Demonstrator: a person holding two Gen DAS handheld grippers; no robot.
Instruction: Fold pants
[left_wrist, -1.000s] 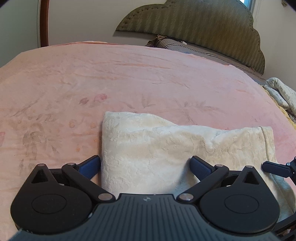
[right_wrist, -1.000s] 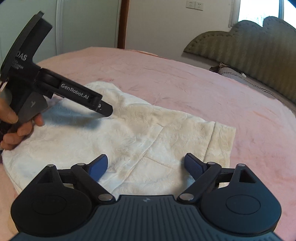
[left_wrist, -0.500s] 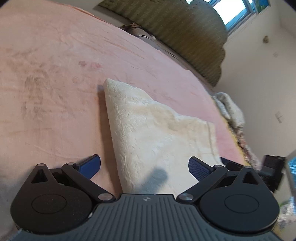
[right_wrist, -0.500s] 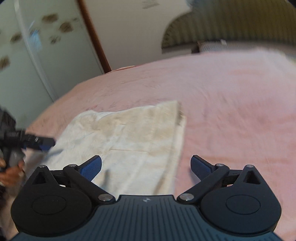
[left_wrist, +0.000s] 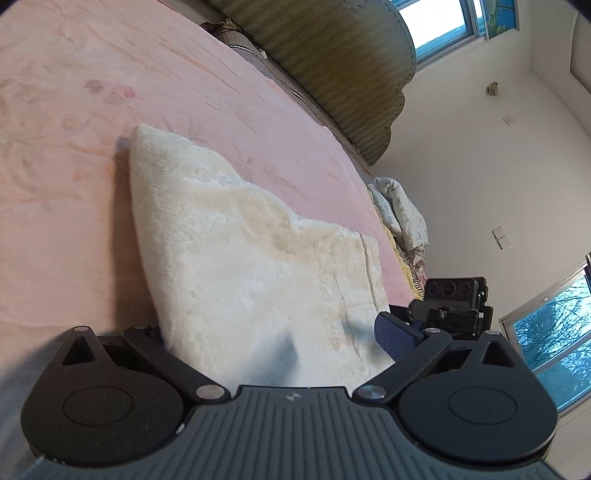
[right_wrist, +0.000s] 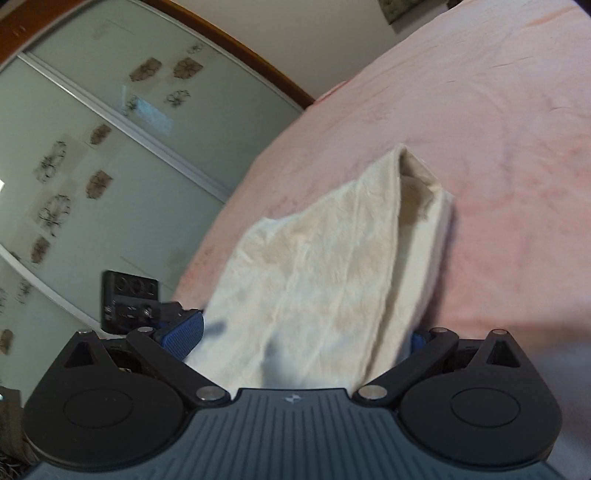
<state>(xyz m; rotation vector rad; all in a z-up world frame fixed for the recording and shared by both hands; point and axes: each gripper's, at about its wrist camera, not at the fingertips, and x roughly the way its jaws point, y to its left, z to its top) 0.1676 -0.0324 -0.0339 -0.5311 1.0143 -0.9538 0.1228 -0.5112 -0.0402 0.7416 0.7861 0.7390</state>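
Cream pants lie folded in a thick pad on the pink bed. My left gripper is open wide and tilted, straddling the near end of the pants. Its right blue pad shows, while its left finger is hidden by the cloth. From the opposite side, my right gripper is open just as wide around the other end of the pants, with its right pad mostly behind the fold. Neither pair of pads presses the cloth. Each view shows the other gripper at the bed's edge.
A green padded headboard stands at the far end of the bed, with a crumpled printed blanket beside it. Patterned sliding wardrobe doors stand beyond the bed's side. Bare pink bedspread surrounds the pants.
Both grippers have rolled to a tilt and come down closer to the pants. The cloth's ends now lie between each pair of fingers, and the right gripper has swung round to the pants' side.
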